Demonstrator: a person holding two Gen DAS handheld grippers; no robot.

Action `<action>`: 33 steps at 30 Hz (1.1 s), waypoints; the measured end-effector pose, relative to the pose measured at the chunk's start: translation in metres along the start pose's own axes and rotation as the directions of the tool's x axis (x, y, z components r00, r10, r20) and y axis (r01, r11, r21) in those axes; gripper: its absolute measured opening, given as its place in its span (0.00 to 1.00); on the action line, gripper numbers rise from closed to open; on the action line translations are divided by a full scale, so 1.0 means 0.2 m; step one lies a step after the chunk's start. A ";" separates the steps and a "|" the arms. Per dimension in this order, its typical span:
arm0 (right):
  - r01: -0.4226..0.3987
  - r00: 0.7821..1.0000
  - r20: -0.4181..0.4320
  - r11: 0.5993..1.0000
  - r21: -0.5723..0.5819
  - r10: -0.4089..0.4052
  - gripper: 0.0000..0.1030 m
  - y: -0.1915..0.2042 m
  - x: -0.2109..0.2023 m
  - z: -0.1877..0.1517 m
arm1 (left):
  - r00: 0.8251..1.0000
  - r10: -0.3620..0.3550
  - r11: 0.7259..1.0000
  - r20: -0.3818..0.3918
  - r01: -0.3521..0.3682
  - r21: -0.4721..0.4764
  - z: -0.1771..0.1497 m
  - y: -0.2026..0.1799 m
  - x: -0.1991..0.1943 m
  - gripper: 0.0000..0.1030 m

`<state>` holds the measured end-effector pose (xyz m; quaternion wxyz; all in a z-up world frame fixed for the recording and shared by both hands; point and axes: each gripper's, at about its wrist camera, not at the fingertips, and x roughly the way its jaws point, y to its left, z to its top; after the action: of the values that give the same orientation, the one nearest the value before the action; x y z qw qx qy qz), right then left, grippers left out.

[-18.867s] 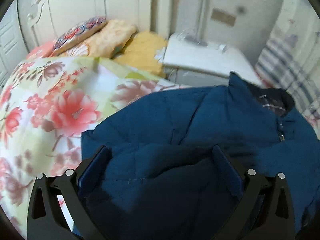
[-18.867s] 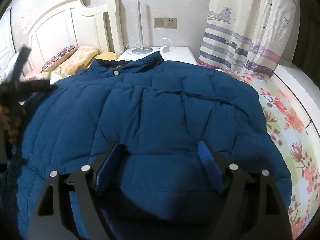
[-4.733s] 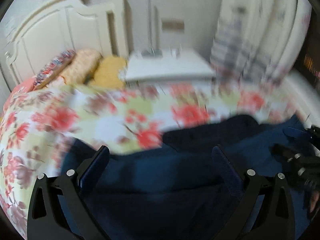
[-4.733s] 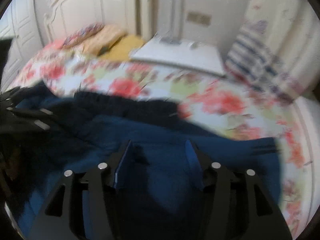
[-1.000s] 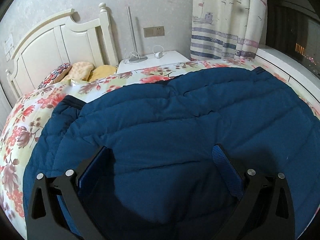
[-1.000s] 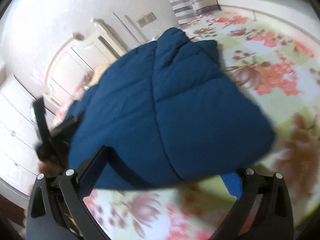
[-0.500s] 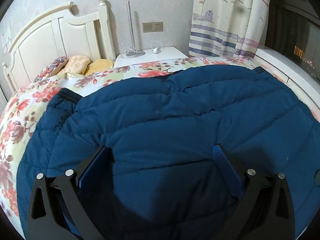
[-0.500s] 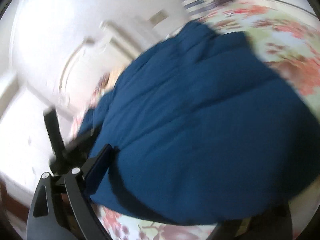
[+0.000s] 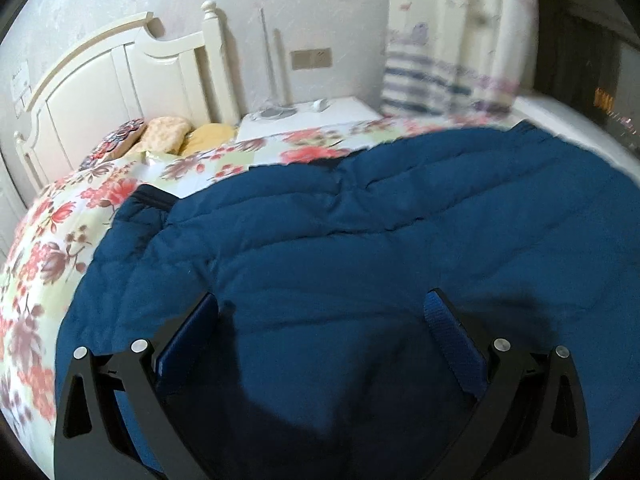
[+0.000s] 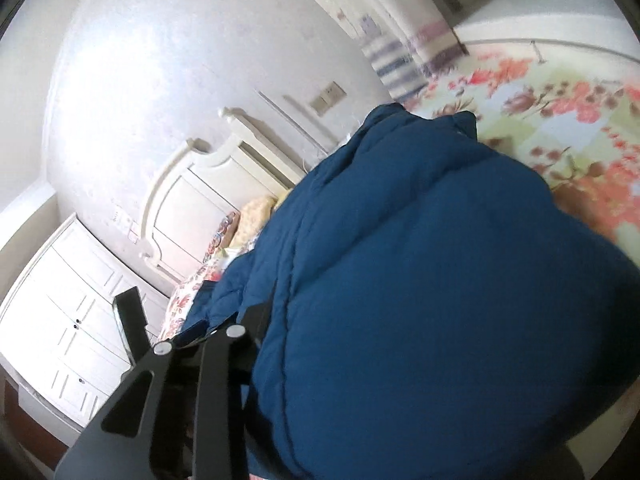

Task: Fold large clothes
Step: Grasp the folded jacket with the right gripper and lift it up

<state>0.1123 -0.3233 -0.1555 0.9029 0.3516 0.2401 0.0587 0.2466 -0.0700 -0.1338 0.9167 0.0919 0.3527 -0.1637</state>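
Now right gripper [image 10: 320, 360] has just been closing on jacket [image 10: 420, 280].

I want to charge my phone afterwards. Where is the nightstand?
In the left wrist view, the white nightstand stands at the top centre, between the headboard on its left and the striped curtain on its right.

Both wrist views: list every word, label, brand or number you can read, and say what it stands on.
No text can be read.
Pale sticker on the headboard: too blurred to tell any print.
Striped curtain: printed figures only, blurred, no letters.
Wall switch plate: no marking shows.
Blue padded jacket: no label or brand in view.
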 end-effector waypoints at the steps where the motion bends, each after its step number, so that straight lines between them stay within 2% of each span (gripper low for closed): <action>1: 0.005 1.000 0.008 1.000 -0.004 -0.005 0.31 -0.02 -0.04 0.00 | 0.999 -0.029 0.999 0.027 0.028 0.019 -0.02 -0.04 -0.08 0.96; 4: 0.025 0.999 0.035 1.000 0.015 -0.026 0.31 -0.08 -0.12 0.04 | 0.997 -0.019 0.991 0.076 0.008 0.135 -0.12 -0.18 -0.25 0.96; 6: 0.045 0.998 0.045 0.999 0.023 -0.046 0.31 -0.11 -0.16 0.05 | 0.999 -0.028 0.982 0.024 0.023 0.187 -0.22 -0.27 -0.23 0.96; 8: 0.087 0.995 0.047 0.996 0.005 -0.088 0.31 -0.08 -0.17 0.05 | 0.998 0.001 0.970 0.059 -0.016 0.243 -0.30 -0.35 -0.22 0.96; 9: 0.111 0.993 0.052 0.994 -0.016 -0.110 0.31 -0.05 -0.17 0.05 | 0.998 0.004 0.970 0.055 -0.017 0.241 -0.30 -0.35 -0.22 0.96; 11: 0.160 0.985 0.069 0.984 -0.073 -0.155 0.31 0.03 -0.17 0.06 | 0.998 -0.061 0.972 0.000 0.060 0.229 -0.27 -0.33 -0.26 0.93; 12: 0.200 0.978 0.088 0.972 -0.127 -0.189 0.31 0.11 -0.17 0.08 | 0.989 -0.143 0.961 -0.020 0.144 0.235 -0.27 -0.30 -0.32 0.91; 14: 0.291 0.955 0.141 0.917 -0.272 -0.261 0.31 0.29 -0.15 0.08 | 0.944 -0.329 0.923 -0.024 0.327 0.204 -0.25 -0.16 -0.47 0.94; 15: 0.344 0.938 0.179 0.859 -0.380 -0.297 0.31 0.43 -0.12 0.05 | 0.930 -0.368 0.918 -0.003 0.363 0.162 -0.23 -0.07 -0.51 0.95; 16: 0.387 0.922 0.222 0.786 -0.483 -0.317 0.31 0.58 -0.08 0.01 | 0.927 -0.374 0.924 0.032 0.370 0.094 -0.21 0.07 -0.56 0.95; 17: 0.410 0.912 0.253 0.724 -0.555 -0.323 0.31 0.69 -0.05 -0.02 | 0.933 -0.355 0.935 0.062 0.354 0.033 -0.19 0.18 -0.59 0.95; 18: 0.431 0.902 0.290 0.624 -0.651 -0.321 0.31 0.84 0.00 -0.09 | 0.944 -0.312 0.945 0.111 0.320 -0.068 -0.17 0.36 -0.63 0.95; 19: 0.441 0.895 0.320 0.510 -0.739 -0.311 0.31 0.99 0.07 -0.18 | 0.948 -0.275 0.940 0.163 0.301 -0.162 -0.16 0.54 -0.69 0.95; 20: 0.442 0.891 0.337 0.416 -0.794 -0.303 0.31 1.09 0.12 -0.26 | 0.948 -0.236 0.928 0.212 0.285 -0.240 -0.17 0.71 -0.75 0.95; 22: 0.413 0.889 0.365 0.138 -0.900 -0.278 0.31 1.31 0.28 -0.54 | 0.948 -0.151 0.909 0.281 0.245 -0.337 -0.20 0.95 -0.85 0.95; 23: 0.387 0.890 0.365 0.028 -0.922 -0.275 0.33 1.37 0.35 -0.66 | 0.946 -0.121 0.902 0.300 0.230 -0.365 -0.22 1.03 -0.89 0.95; 24: 0.331 0.892 0.352 -0.121 -0.936 -0.285 0.34 1.41 0.46 -0.84 | 0.943 -0.086 0.891 0.320 0.216 -0.399 -0.25 1.12 -0.95 0.96; 25: 0.271 0.890 0.334 -0.227 -0.935 -0.311 0.36 1.43 0.53 -0.97 | 0.941 -0.059 0.881 0.332 0.205 -0.425 -0.29 1.18 -0.98 0.96; 26: 0.153 0.876 0.302 -0.376 -0.914 -0.377 0.44 1.39 0.65 -1.18 | 0.942 -0.049 0.878 0.333 0.200 -0.436 -0.32 1.21 -1.00 0.96; 27: 0.111 0.859 0.350 -0.532 -0.840 -0.373 0.44 1.32 0.73 -1.36 | 0.946 -0.041 0.874 0.322 0.190 -0.447 -0.35 1.25 -1.00 0.96; 28: 0.148 0.850 0.414 -0.607 -0.781 -0.326 0.42 1.29 0.77 -1.45 | 0.952 -0.041 0.873 0.304 0.182 -0.452 -0.38 1.27 -1.00 0.96; 30: 0.144 0.847 0.400 -0.574 -0.806 -0.350 0.41 1.30 0.77 -1.42 | 0.959 -0.051 0.876 0.280 0.177 -0.448 -0.43 1.27 -0.98 0.96; 31: 0.140 0.859 0.377 -0.548 -0.825 -0.347 0.41 1.30 0.75 -1.39 | 0.961 -0.064 0.879 0.270 0.182 -0.440 -0.45 1.27 -0.97 0.96; 32: 0.140 0.870 0.366 -0.546 -0.826 -0.331 0.41 1.29 0.74 -1.38 | 0.962 -0.083 0.881 0.261 0.194 -0.431 -0.46 1.27 -0.95 0.96; 33: 0.142 0.883 0.362 -0.566 -0.812 -0.298 0.40 1.26 0.72 -1.38 | 0.962 -0.096 0.881 0.257 0.202 -0.428 -0.48 1.26 -0.95 0.96</action>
<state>0.1226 0.0719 -0.2207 0.7210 -0.6666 0.1860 0.0339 0.1466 0.2360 -0.0634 0.9319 -0.1696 0.2793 -0.1576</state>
